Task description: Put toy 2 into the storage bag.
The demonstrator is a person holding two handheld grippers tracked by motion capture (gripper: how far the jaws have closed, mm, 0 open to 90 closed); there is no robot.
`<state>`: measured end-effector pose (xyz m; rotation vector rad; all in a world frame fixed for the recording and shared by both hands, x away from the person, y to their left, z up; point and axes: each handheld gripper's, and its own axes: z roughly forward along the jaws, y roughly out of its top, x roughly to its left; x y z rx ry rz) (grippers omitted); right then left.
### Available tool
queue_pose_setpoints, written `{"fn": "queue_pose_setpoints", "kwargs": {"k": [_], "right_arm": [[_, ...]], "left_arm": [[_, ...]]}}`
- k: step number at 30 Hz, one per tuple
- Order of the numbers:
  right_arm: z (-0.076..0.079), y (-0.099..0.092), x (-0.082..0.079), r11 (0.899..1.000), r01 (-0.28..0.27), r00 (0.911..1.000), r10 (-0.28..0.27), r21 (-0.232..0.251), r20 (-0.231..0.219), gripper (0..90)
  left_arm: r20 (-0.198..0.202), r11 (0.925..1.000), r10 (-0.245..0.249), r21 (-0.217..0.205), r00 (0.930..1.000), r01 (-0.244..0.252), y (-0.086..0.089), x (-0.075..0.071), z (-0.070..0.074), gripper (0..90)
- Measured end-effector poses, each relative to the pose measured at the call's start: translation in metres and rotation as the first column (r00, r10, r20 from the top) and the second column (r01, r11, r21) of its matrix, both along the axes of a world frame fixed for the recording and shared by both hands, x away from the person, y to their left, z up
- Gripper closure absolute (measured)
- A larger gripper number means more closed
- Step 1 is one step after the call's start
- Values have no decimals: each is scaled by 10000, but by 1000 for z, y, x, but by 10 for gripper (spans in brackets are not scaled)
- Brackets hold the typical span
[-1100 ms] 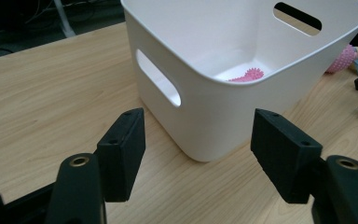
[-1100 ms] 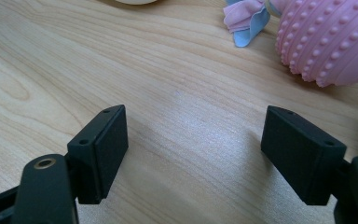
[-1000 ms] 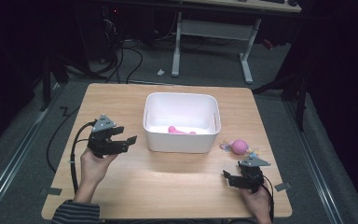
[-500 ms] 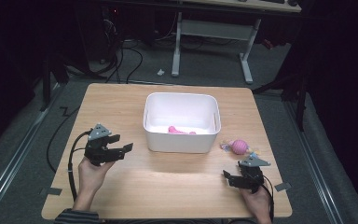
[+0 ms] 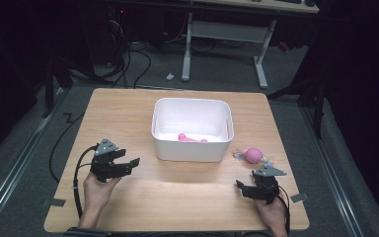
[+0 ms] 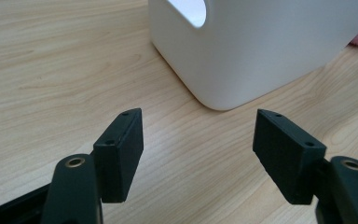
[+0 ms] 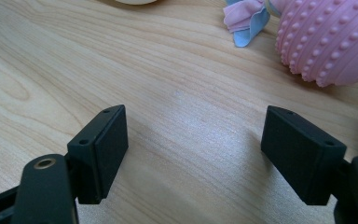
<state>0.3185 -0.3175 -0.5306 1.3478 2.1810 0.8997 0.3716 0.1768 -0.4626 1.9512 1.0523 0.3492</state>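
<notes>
Two tongs, left tongs (image 6: 198, 154) and right tongs (image 7: 193, 156), both apart, empty, bare table (image 5: 177, 197) between, bin (image 5: 192, 148) ahead.

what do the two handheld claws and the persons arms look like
Both are black. The left claw and right claw each carry a grey three-cornered plate on top and trail a black cable. Their jaws end in flat rectangular black pads with small screw holes and brass-coloured pivots behind. A dark striped sleeve cuff covers the left forearm.
</notes>
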Motion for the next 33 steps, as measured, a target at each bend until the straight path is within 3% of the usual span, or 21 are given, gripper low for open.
{"fn": "queue_pose_setpoints", "kwargs": {"k": [4, 13, 16, 24, 28, 33], "right_arm": [[0, 0, 0, 10000, 3, 10000, -3, 1, -1, 230], [0, 0, 0, 10000, 6, 10000, -6, -5, 5, 230], [0, 0, 0, 10000, 6, 10000, -6, -3, 3, 230], [0, 1, 2, 10000, 21, 10000, -21, 35, 13, 233], [0, 1, 2, 10000, 25, 10000, -25, 23, 26, 233], [0, 1, 2, 10000, 31, 10000, -31, 19, 22, 233]], "left_arm": [[-59, 9999, 34, -153, 10000, -35, 0, -2, -5, 337], [-232, 10000, 2, -6, 9997, -2, -3, -4, -17, 328], [-476, 9993, -181, 319, 9987, 197, -7, 1, -22, 314], [-797, 9983, -187, 542, 9966, 231, -18, 13, -39, 299], [-707, 9956, -198, 899, 9973, 262, -26, 14, -46, 297], [-205, 9920, -54, 1257, 9998, 80, -30, 12, -54, 297]]}}
